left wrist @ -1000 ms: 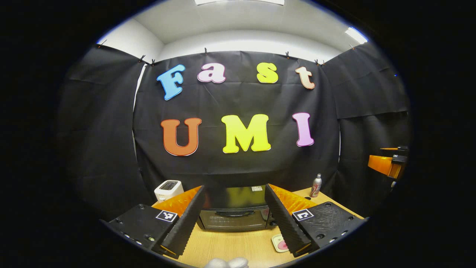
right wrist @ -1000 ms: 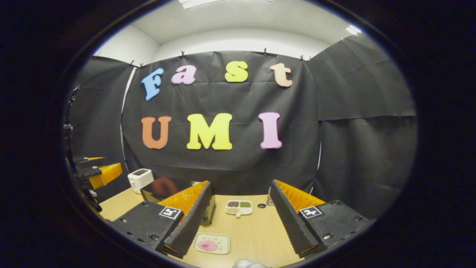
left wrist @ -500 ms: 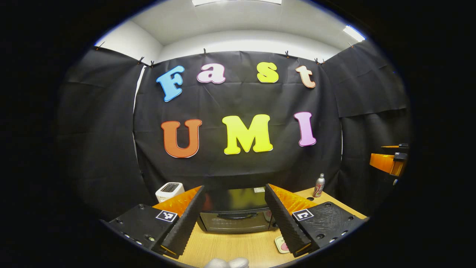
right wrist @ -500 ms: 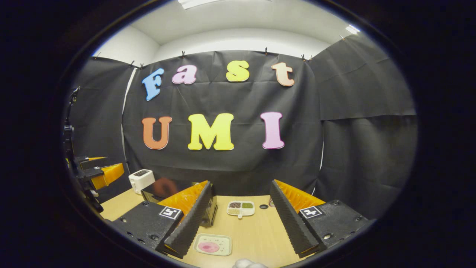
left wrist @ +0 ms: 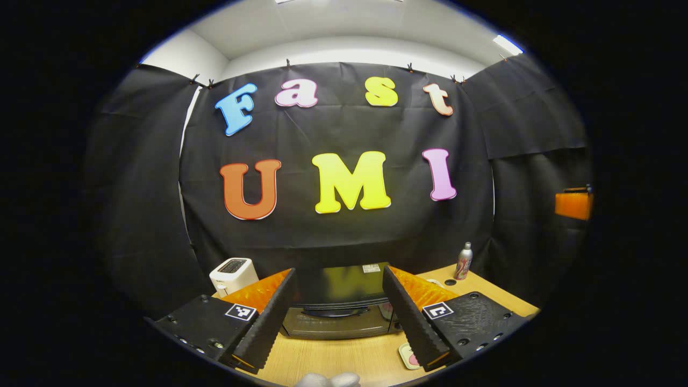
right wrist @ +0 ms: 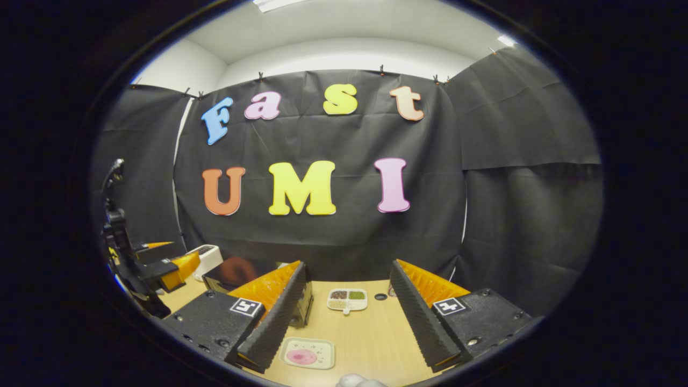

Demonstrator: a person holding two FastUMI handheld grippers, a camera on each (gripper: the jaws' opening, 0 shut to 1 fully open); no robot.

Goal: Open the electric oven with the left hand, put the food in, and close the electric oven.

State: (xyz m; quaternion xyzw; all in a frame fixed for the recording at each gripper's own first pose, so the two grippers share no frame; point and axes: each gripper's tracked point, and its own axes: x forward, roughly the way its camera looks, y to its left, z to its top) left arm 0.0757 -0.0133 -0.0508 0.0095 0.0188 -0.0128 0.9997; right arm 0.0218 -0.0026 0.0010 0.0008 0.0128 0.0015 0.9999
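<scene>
Closer now, left hand-held gripper [left wrist: 339,309] faces oven [left wrist: 336,312].

— What does the booth look like?
— Black cloth [right wrist: 505,140] hangs on the back and side walls, clipped along its top edge. Above it runs a white wall [right wrist: 344,56] under a pale ceiling [left wrist: 344,24].
— And the light?
— Bright ceiling lamps [left wrist: 508,44], one near the right corner.
— Any furniture?
— A light wooden table [right wrist: 371,333] stands against the cloth.
</scene>
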